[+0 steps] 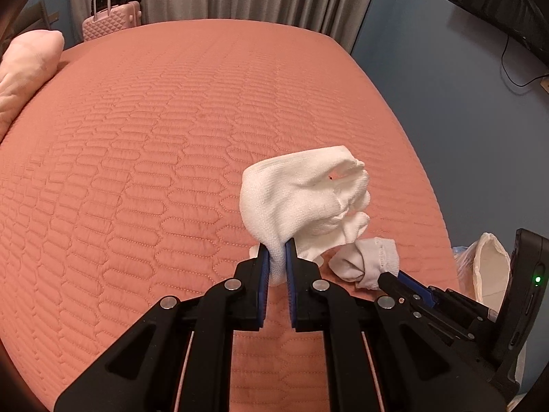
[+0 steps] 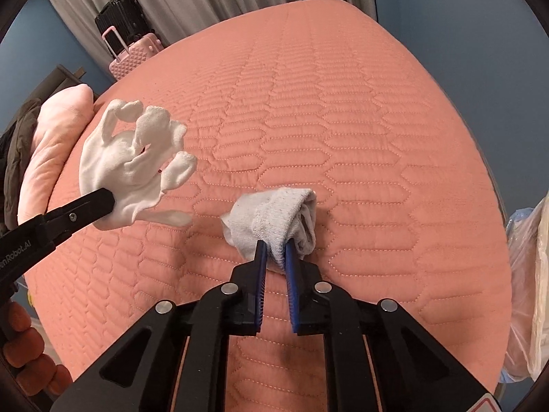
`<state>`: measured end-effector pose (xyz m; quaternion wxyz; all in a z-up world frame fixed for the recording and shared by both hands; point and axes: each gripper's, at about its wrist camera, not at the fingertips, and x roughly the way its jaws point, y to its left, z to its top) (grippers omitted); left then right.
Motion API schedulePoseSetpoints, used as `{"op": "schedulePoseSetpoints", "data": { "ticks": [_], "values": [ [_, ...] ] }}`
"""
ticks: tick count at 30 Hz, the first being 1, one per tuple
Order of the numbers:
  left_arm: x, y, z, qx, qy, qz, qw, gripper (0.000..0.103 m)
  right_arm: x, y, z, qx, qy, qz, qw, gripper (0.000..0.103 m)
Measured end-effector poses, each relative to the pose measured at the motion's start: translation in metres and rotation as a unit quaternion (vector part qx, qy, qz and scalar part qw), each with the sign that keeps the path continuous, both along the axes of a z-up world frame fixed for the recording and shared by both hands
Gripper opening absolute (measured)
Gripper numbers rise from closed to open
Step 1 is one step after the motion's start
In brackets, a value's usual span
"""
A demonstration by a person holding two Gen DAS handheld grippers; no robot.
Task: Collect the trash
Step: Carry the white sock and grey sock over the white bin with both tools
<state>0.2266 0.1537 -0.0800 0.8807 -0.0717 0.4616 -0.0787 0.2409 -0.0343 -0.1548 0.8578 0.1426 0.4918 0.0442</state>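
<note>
My left gripper (image 1: 277, 257) is shut on a crumpled white glove (image 1: 302, 195) and holds it above the pink quilted bed (image 1: 154, 137). The glove also shows at the left of the right wrist view (image 2: 133, 161), pinched by the left gripper (image 2: 106, 202). My right gripper (image 2: 275, 252) is shut on a rolled grey-white sock (image 2: 274, 219) just above the bed (image 2: 343, 120). In the left wrist view the sock (image 1: 367, 264) sits at the tip of the right gripper (image 1: 384, 279), to the right of my left one.
A plastic bag with a white liner (image 1: 487, 267) stands off the bed's right edge, also in the right wrist view (image 2: 528, 274). A pink pillow (image 1: 24, 72) lies at the bed's left. A pink suitcase (image 1: 109, 17) stands by the curtains. A TV (image 1: 507, 3) hangs on the right wall.
</note>
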Motion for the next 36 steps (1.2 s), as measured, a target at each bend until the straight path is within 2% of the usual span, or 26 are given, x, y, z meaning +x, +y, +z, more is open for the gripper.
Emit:
{"op": "schedulePoseSetpoints", "data": {
  "ticks": [10,21,29,36],
  "values": [
    [-0.018,-0.040,0.064,-0.006,-0.059,-0.031,0.9977,0.010,-0.035,-0.043,0.114,-0.002,-0.104,-0.022,0.994,0.009],
    [-0.059,-0.097,0.144,-0.020,-0.143,-0.083,0.9861,0.010,-0.105,-0.112,0.227,-0.008,-0.203,-0.070,0.977,0.009],
    [-0.084,-0.139,0.175,-0.028,-0.180,-0.129,0.9747,0.010,-0.158,-0.158,0.272,-0.022,-0.246,-0.109,0.963,0.009],
    [-0.105,-0.172,0.187,-0.031,-0.196,-0.167,0.9658,0.010,-0.195,-0.193,0.286,-0.030,-0.264,-0.138,0.954,0.009]
  ]
}}
